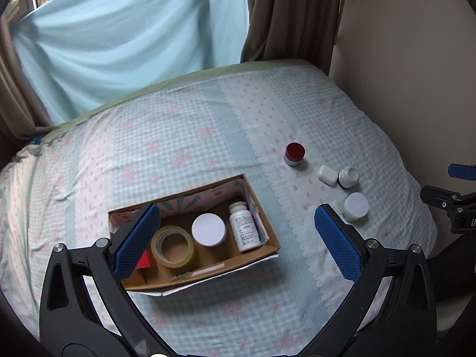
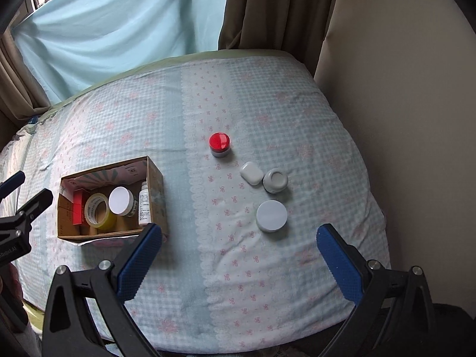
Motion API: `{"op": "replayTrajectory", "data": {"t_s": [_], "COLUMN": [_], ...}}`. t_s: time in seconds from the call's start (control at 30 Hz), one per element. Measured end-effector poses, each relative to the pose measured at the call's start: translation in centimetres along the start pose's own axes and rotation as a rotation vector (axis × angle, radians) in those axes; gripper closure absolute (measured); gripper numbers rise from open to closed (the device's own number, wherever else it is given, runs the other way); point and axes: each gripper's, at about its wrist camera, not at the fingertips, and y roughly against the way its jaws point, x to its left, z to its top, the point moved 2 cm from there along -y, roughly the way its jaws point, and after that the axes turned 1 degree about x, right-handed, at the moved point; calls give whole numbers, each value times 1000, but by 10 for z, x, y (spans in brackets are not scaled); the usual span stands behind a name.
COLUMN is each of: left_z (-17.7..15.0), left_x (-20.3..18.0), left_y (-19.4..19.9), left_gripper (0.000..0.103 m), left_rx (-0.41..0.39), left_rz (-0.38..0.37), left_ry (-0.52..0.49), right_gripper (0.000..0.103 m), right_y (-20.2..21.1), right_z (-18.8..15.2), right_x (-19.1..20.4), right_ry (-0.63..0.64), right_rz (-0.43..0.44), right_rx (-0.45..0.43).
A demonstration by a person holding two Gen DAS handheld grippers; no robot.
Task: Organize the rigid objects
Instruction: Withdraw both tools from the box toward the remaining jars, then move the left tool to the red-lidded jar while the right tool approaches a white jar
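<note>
A: Bedroom, midday light. Cardboard box [image 1: 261, 217] on a checked bedspread [image 1: 190, 136], seen between and below the wide-spread blue pads of the left gripper [image 1: 238, 238]. Inside, left to right: red carton [image 2: 78, 206], roll of yellow tape [image 1: 173, 246], white-lidded jar [image 1: 208, 229], white pill bottle [image 1: 243, 226] lying against the right wall.

B: And outside the box?

A: Four loose pieces on the lace-edged strip to the right of it. Red-capped jar [image 2: 219, 144] farthest back. White case [image 2: 251, 173] just beside a small grey jar [image 2: 275, 180], possibly touching. Flat white-lidded tub [image 2: 271, 215] nearest, ahead of the right gripper [image 2: 238, 239] and closer to its right finger than its left.

B: Fingers?

A: Both pairs released, jaws held far apart, nothing between them, nothing touched. Left finger [image 1: 137, 238] of the left gripper overlapping the box's left end in the wrist view; contact impossible to judge. Tip of the right gripper's left finger [image 2: 139, 260] near the box's front right corner, seemingly above it.

B: Room to move?

A: Open bedspread in front of both grippers and behind the red-capped jar. Bed edge falling away at the right, close to a beige wall [image 2: 386, 104]. Brown curtain [image 2: 267, 9] and pale blue sheet [image 2: 119, 29] hanging past the far edge. Each gripper visible at the margin of the other's view, well apart.
</note>
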Motion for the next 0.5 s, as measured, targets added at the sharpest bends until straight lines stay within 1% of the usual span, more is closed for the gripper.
{"op": "replayTrajectory", "data": {"t_s": [0.13, 0.23, 0.37, 0.5], "left_z": [14, 23, 30, 38], "left_x": [-43, -70, -96, -120], "left_y": [-24, -45, -76, -111], "left_gripper": [0, 0, 0, 0], "left_rx": [26, 54, 95, 143], "left_rz": [15, 16, 12, 13], "left_ry": [8, 21, 61, 40], "right_gripper": [0, 0, 0, 0], "right_y": [-19, -35, -60, -85], "right_z": [11, 21, 33, 39], "right_x": [-37, -58, -77, -94], "right_ry": [26, 84, 190, 219], "right_rz": [42, 73, 93, 119], "right_rx": [19, 12, 3, 26]}}
